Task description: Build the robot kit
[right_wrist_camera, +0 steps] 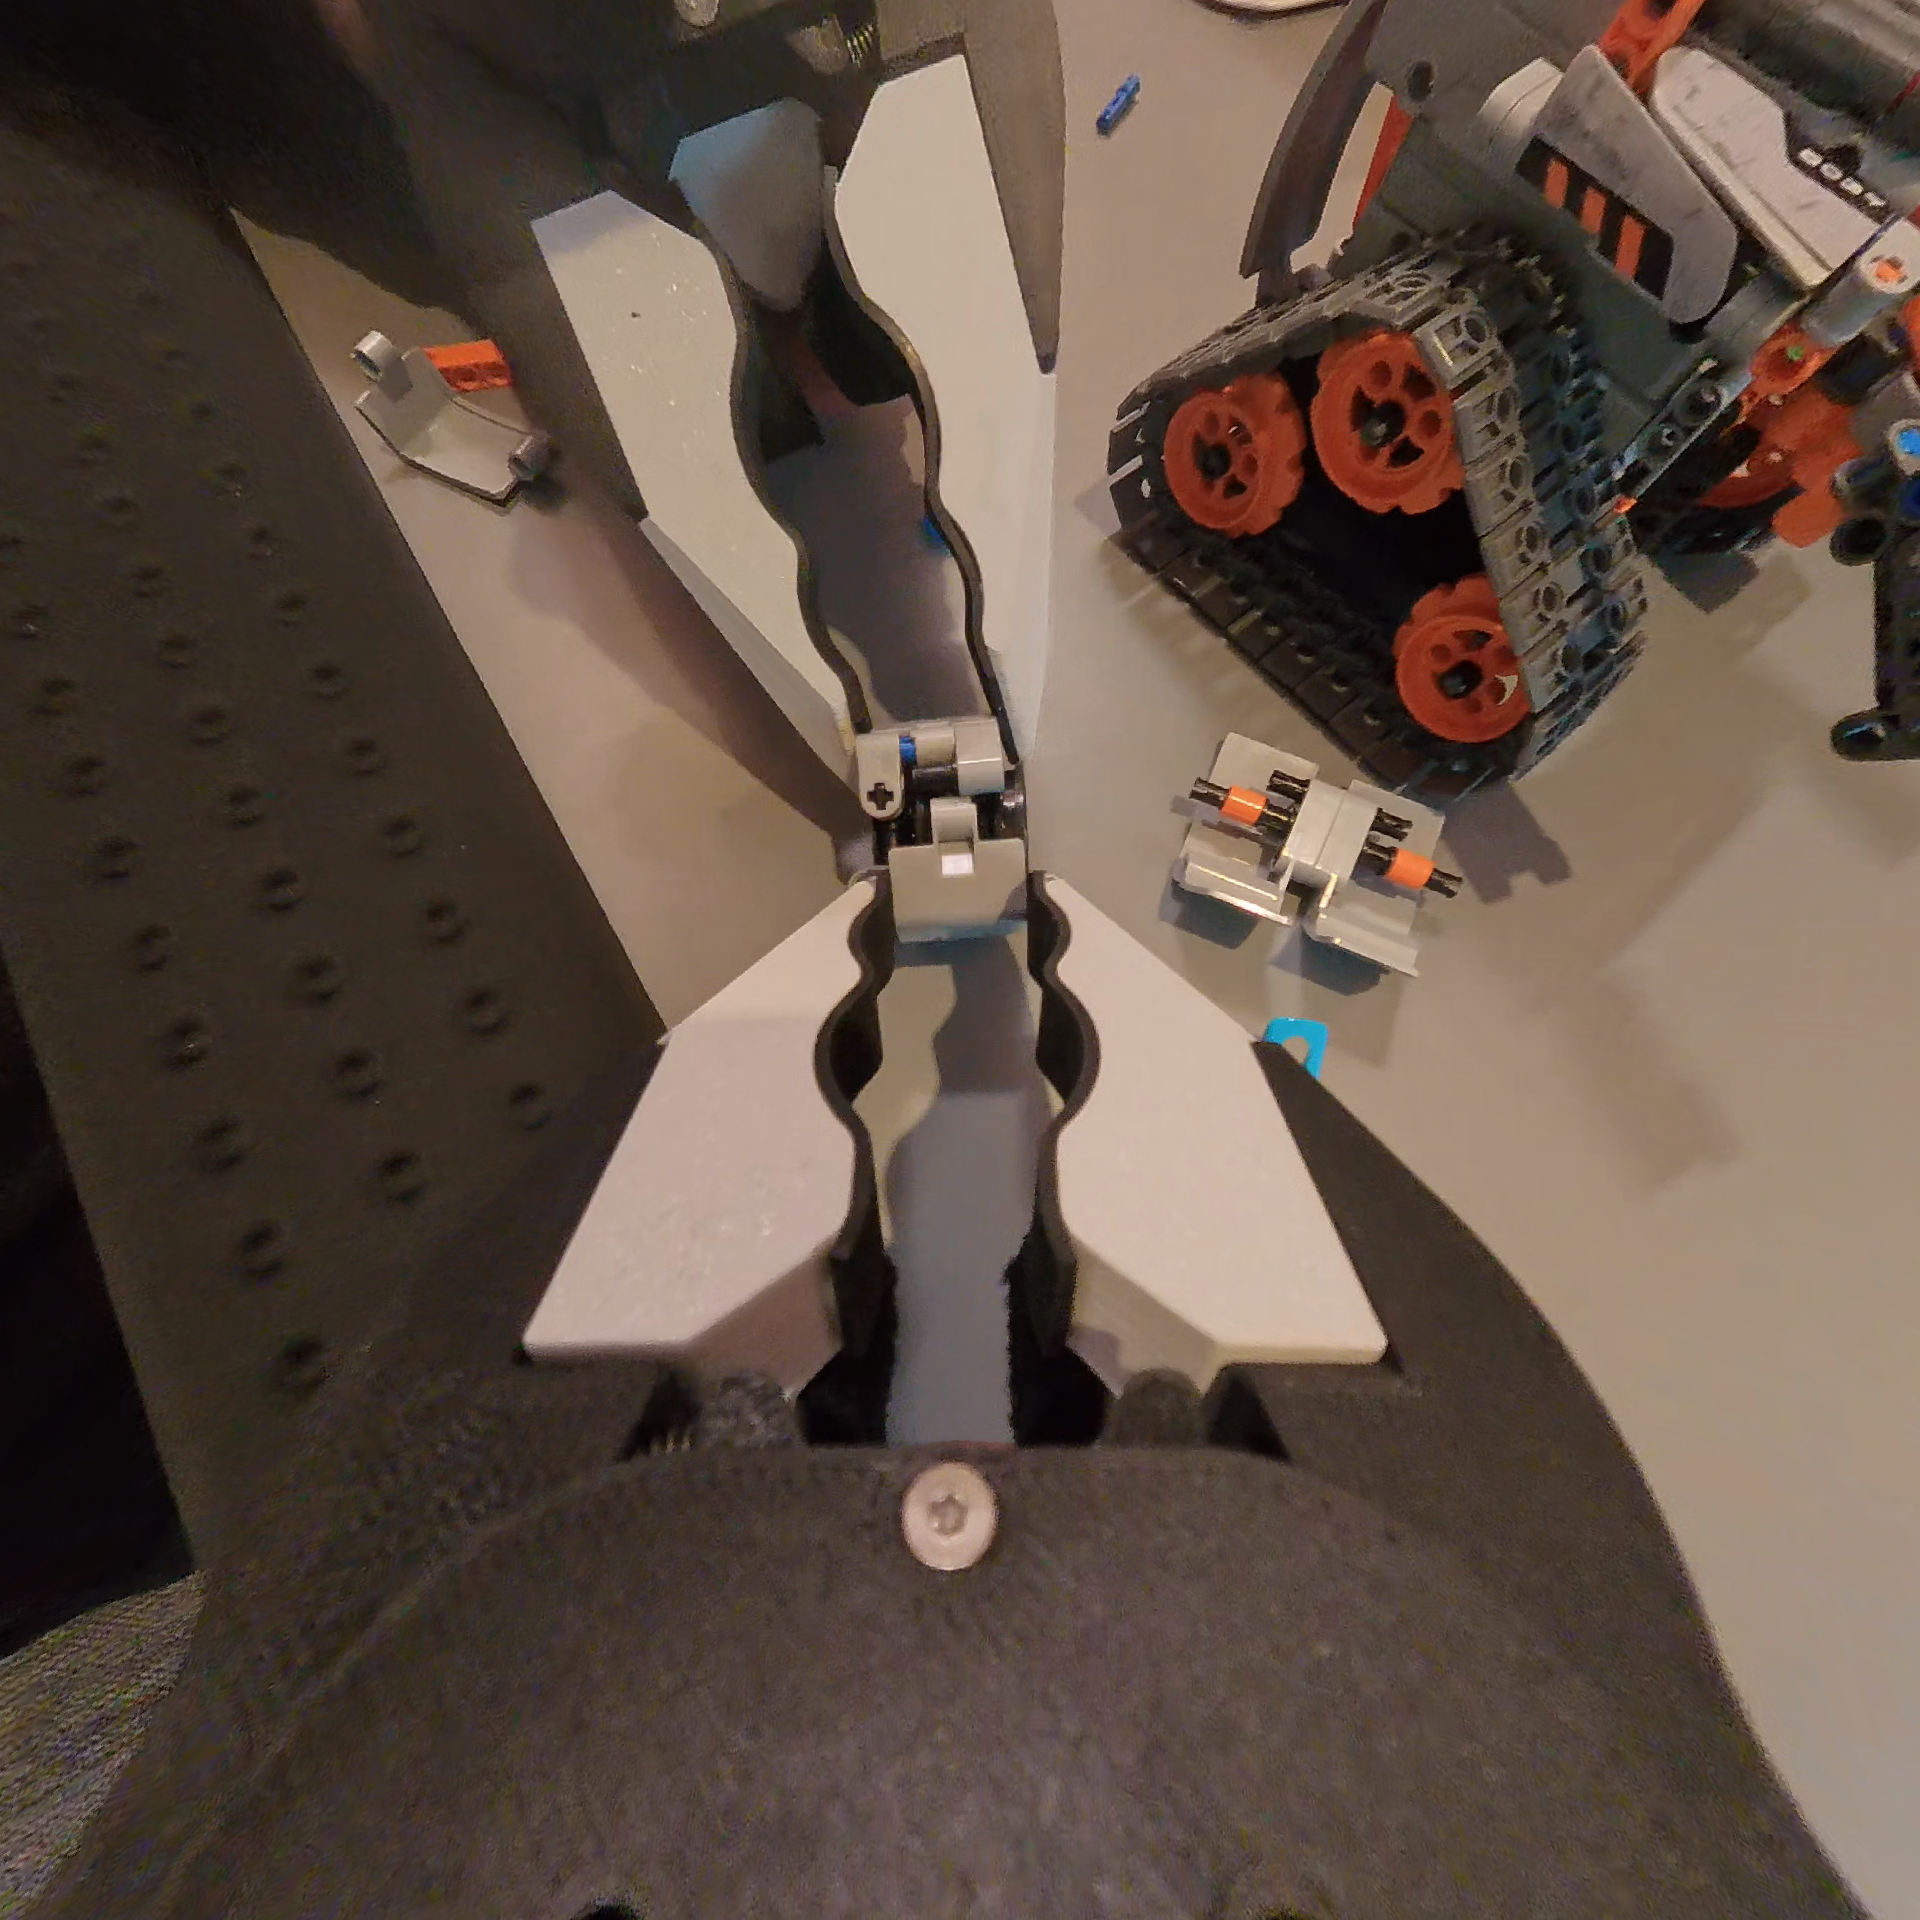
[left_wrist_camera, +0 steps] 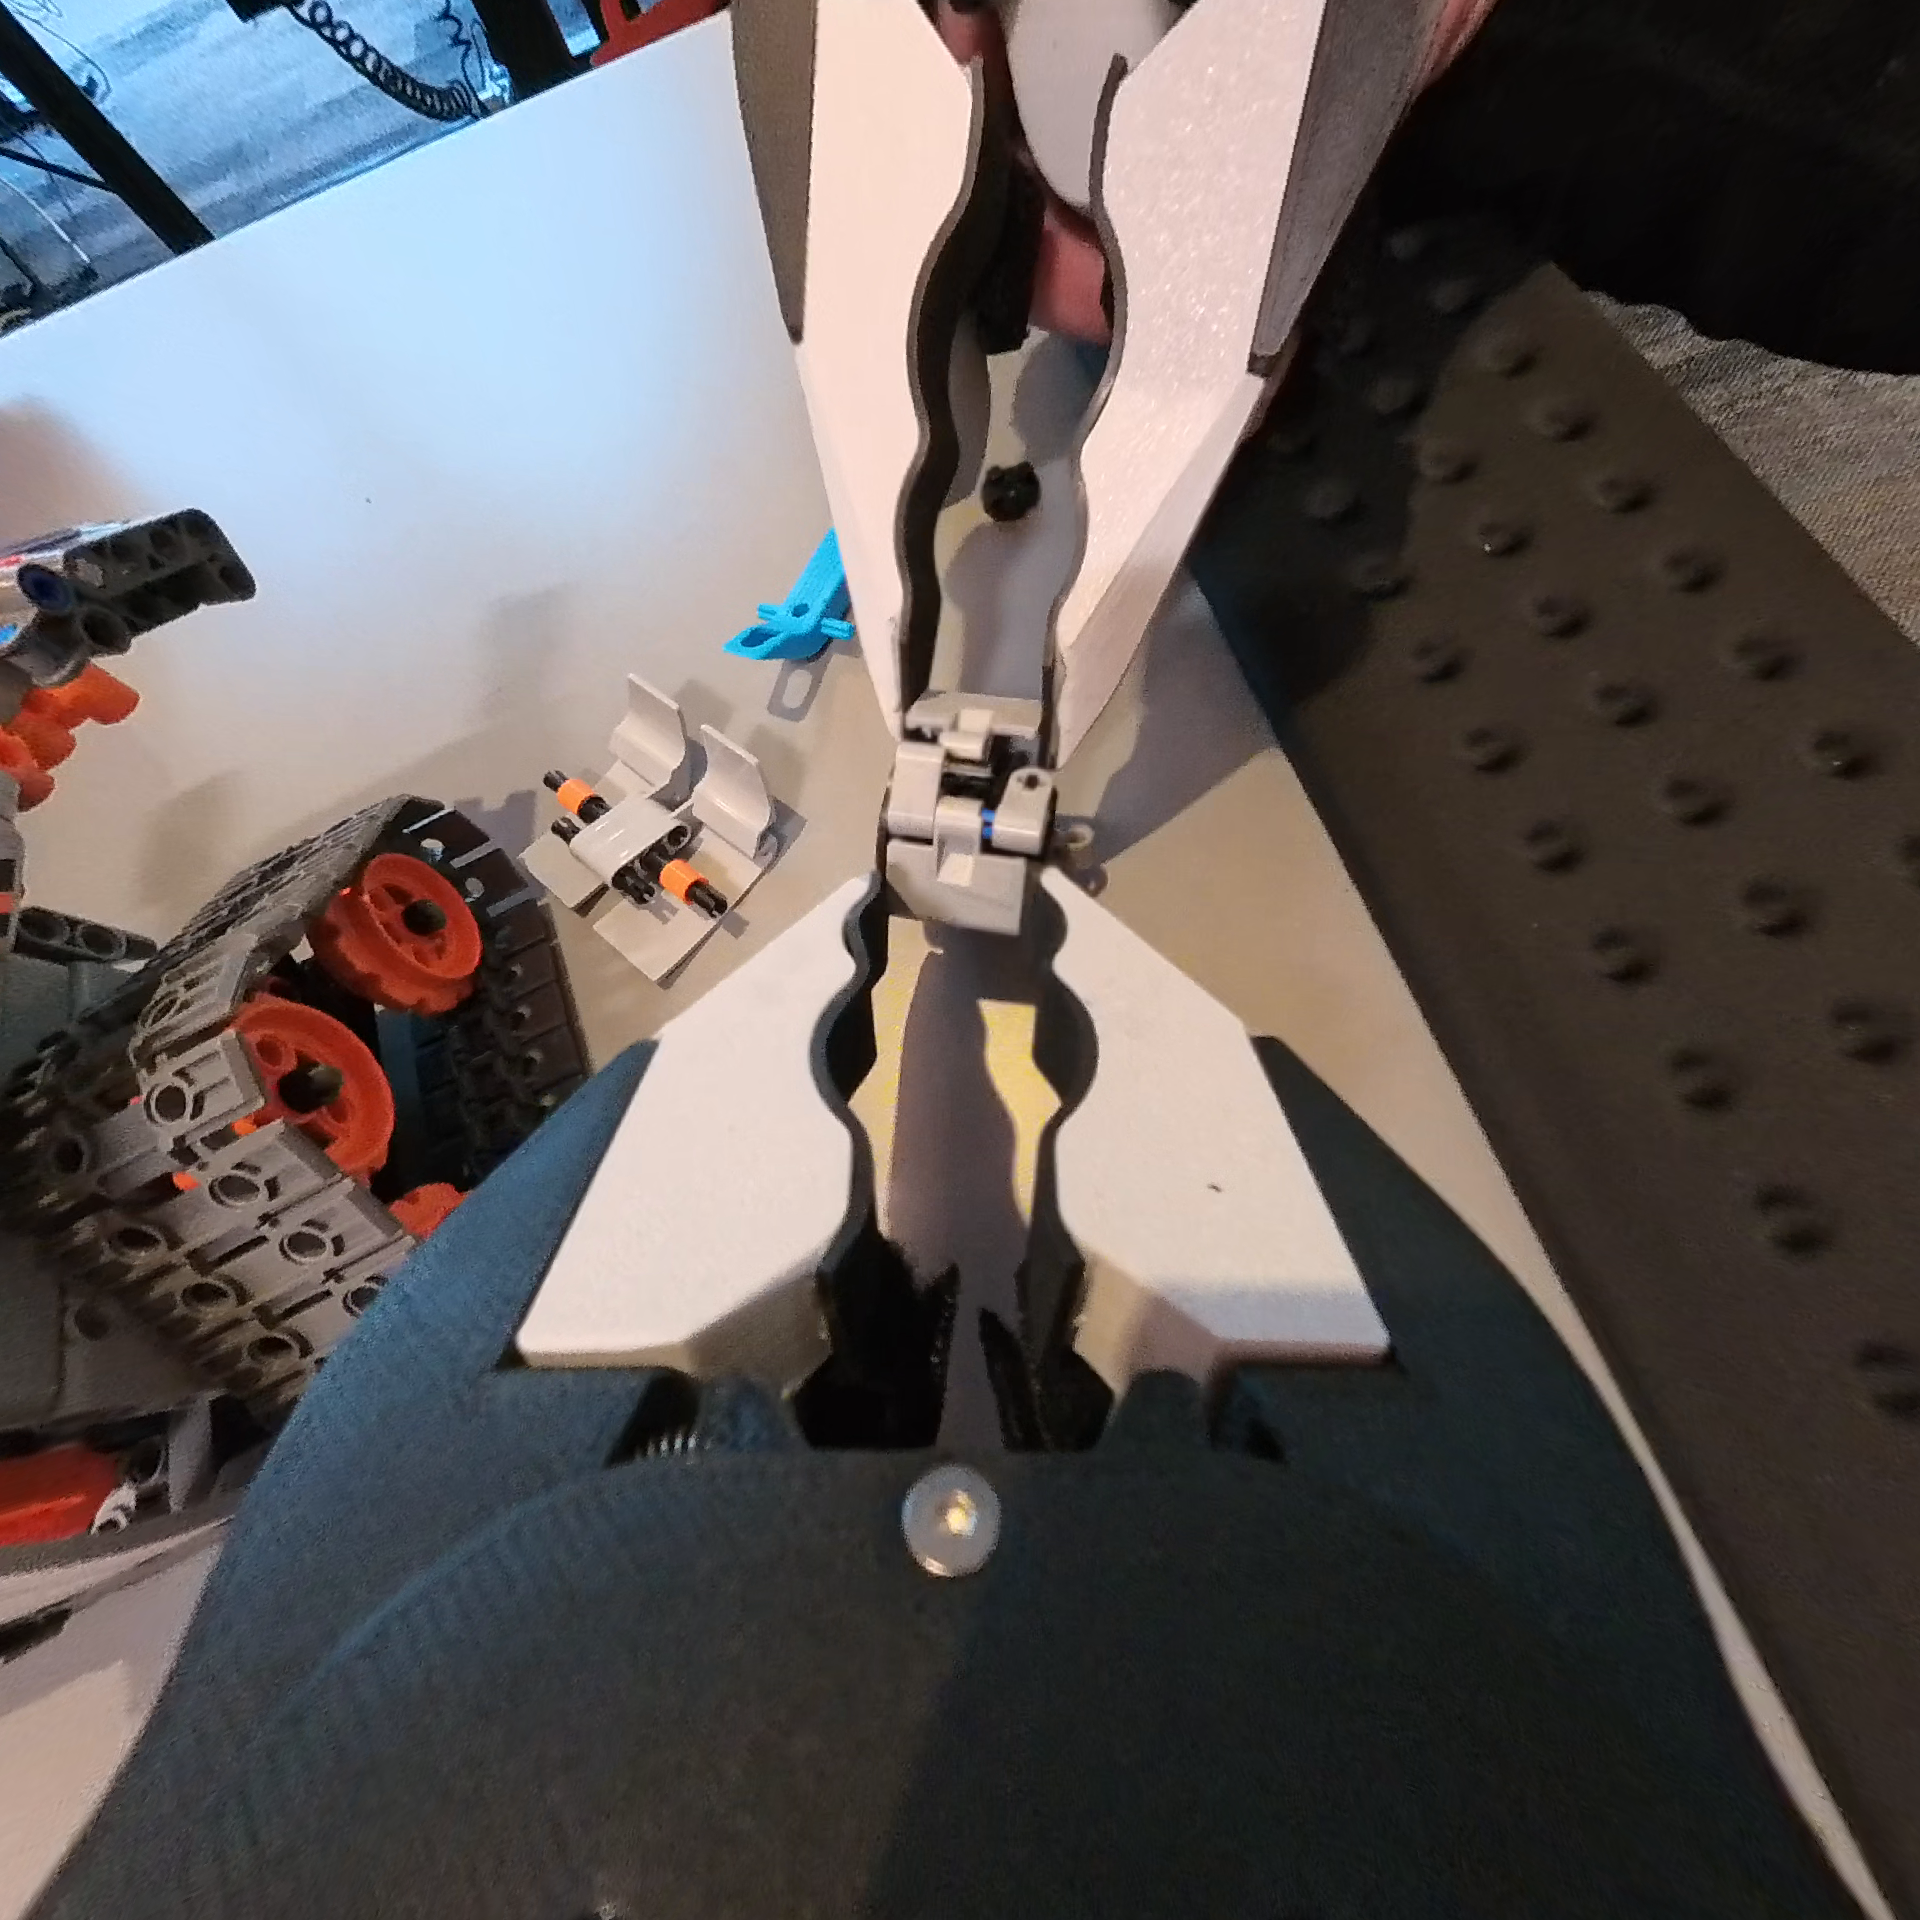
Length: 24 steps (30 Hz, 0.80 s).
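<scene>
A small grey brick assembly (left_wrist_camera: 966,821) with black and blue pins is held above the white table (left_wrist_camera: 468,416) between both grippers. My left gripper (left_wrist_camera: 961,894) is shut on its lower grey panel end. My right gripper (left_wrist_camera: 977,712) comes in from the opposite side and is shut on the other end. In the right wrist view the same assembly (right_wrist_camera: 940,821) sits in my right gripper (right_wrist_camera: 954,894), with the left gripper (right_wrist_camera: 932,727) closed on its far end. The two grippers stand tip to tip.
A tracked model with orange wheels (left_wrist_camera: 312,1039) (right_wrist_camera: 1403,468) stands close by. A grey panel piece with orange bushes (left_wrist_camera: 655,842) (right_wrist_camera: 1309,842) lies beside it. A blue part (left_wrist_camera: 790,623) (right_wrist_camera: 1297,1039), a grey curved panel (right_wrist_camera: 447,416) and a black studded board (left_wrist_camera: 1610,727) (right_wrist_camera: 260,727) lie around. My left and right fingertips are right by each other.
</scene>
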Each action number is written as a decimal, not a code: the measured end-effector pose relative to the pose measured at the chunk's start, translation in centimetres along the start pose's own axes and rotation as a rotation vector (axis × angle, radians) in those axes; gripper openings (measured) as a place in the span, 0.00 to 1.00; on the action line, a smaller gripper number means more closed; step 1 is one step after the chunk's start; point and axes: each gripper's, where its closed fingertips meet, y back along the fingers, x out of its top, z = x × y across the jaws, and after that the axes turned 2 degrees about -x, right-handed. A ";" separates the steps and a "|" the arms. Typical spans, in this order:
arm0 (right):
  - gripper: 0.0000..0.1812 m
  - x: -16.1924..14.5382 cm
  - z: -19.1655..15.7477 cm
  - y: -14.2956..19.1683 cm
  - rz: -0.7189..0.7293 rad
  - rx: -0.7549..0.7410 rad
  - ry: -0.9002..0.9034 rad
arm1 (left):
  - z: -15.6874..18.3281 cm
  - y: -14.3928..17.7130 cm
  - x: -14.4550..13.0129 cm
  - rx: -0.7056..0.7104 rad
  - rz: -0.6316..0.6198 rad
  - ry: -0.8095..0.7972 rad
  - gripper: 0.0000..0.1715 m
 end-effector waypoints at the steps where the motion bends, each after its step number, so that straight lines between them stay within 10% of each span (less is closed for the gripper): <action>1: 0.12 0.0 0.1 0.0 0.003 -0.008 0.014 | 0.0 0.0 -0.1 0.001 -0.004 -0.004 0.13; 24: 0.12 0.6 0.1 0.5 0.064 -0.076 0.119 | -0.1 0.2 0.1 -0.024 -0.050 -0.030 0.13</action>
